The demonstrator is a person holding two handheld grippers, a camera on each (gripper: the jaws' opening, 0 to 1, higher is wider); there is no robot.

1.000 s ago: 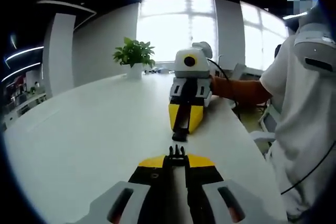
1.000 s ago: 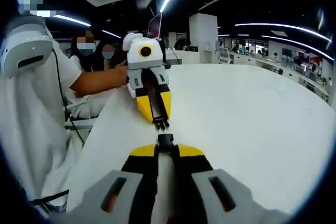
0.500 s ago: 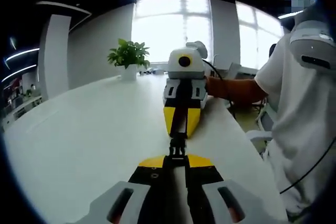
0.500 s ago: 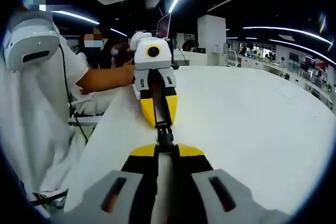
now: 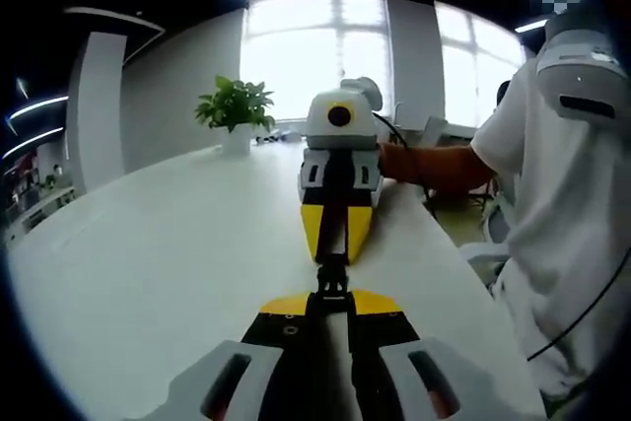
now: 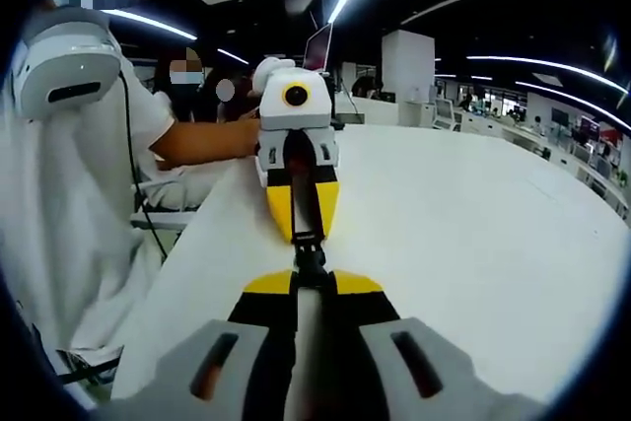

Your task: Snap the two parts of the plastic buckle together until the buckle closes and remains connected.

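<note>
Both grippers are nose to nose over the white table (image 5: pixel 148 263), w/ the buckle (image 5: pixel 332 278) bridging the gap between their tips.

Left gripper view: left gripper (image 5: pixel 332 295) comes up from the bottom, yellow/black jaws pressed together on the near end of the black buckle. Right gripper (image 5: pixel 334 240) faces it head-on just past the buckle, yellow jaws pinched on the far end. The two buckle halves meet w/ no visible gap, look mated; can't confirm the latch is fully seated, too small. Buckle sits just above the table surface, between the two tips, approx. mid-table near the person-side edge.

Right gripper view: same setup mirrored. Right gripper (image 6: pixel 312 281) has its jaws closed on its buckle (image 6: pixel 311 255) end, left gripper (image 6: pixel 305 229) opposite w/ jaws closed on the other end. Buckle reads as one continuous black piece between them.

Person in a white shirt (image 5: pixel 562 244) is beside the table, on the buckle's side edge; forearm (image 5: pixel 434 167) reaches to the back of the right gripper. Potted plant (image 5: pixel 234 110) stands on the table well beyond the buckle, toward the windows (image 5: pixel 315 56). More people sit (image 6: pixel 187 81) beyond the table edge in the right gripper view, behind the left gripper.
</note>
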